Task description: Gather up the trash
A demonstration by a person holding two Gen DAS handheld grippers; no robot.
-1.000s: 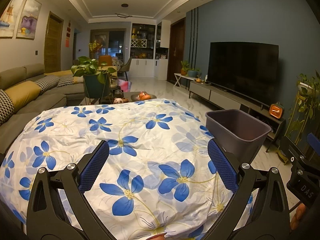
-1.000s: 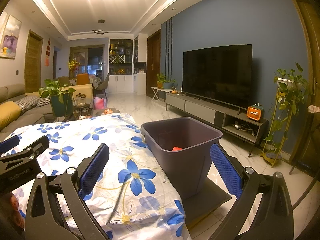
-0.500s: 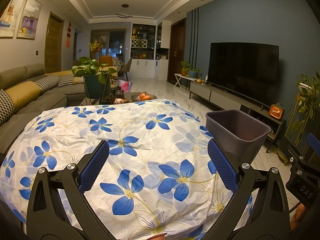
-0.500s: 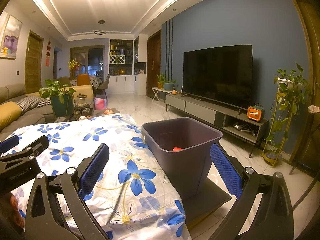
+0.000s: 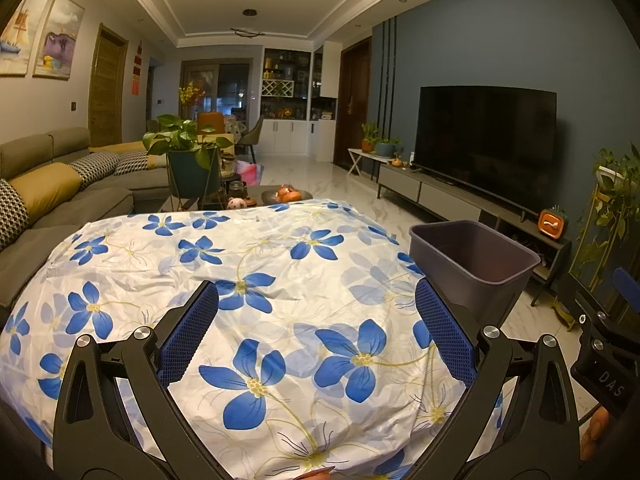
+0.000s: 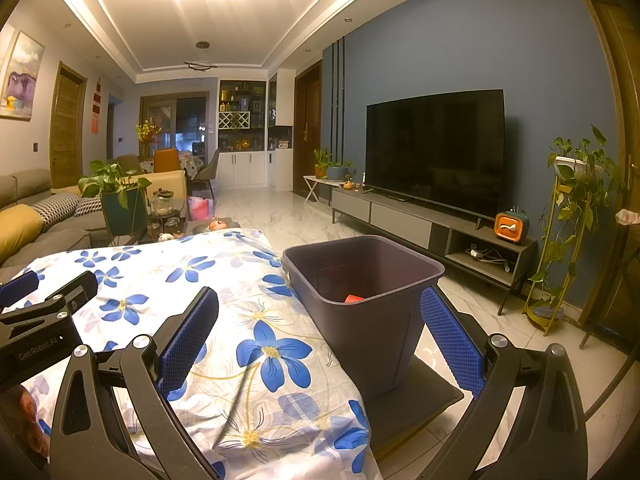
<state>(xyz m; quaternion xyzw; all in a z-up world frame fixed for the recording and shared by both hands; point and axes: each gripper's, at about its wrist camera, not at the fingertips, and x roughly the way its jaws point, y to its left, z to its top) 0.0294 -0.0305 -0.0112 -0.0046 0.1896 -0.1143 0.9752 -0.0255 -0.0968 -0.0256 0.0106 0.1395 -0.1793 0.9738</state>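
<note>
A lamp-lit living room, its table draped in a blue-flowered cloth [image 5: 280, 280], frames the scene. The left gripper [image 5: 316, 332] hovers released and empty over the near edge of the cloth; the right gripper [image 6: 320, 332], likewise spread and empty, faces the grey bin [image 6: 364, 276] standing beside the table's right edge. Something red [image 6: 354, 298] lies at the bin's bottom. No loose trash shows on the cloth, so collection looks nearly or fully done. The sensible course: sweep both cameras along the cloth's far edge and corners before finishing.
</note>
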